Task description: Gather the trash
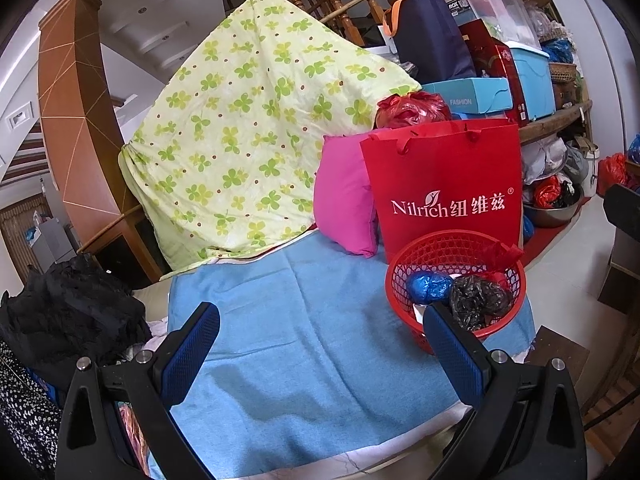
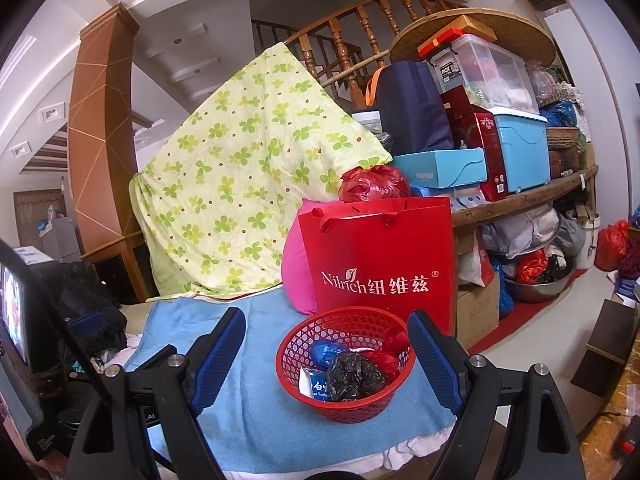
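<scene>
A red basket (image 2: 344,364) is seen standing on a blue cloth (image 1: 304,344). Inside it, a blue bag (image 2: 326,352), a black bag (image 2: 354,376), a red bag (image 2: 390,354) and a small blue and white box (image 2: 316,386) are seen, all crumpled close together. A red paper bag (image 2: 380,256) with white letters is stood up just behind the basket, and a pink pillow (image 1: 344,200) is leaned beside it. A green flowered quilt (image 1: 248,136) is draped behind. The left gripper (image 1: 320,344) is held with its fingers spread apart over the cloth, and nothing is gripped. The right gripper (image 2: 326,354) is also held with fingers spread apart, with the basket seen between them, and nothing is gripped.
</scene>
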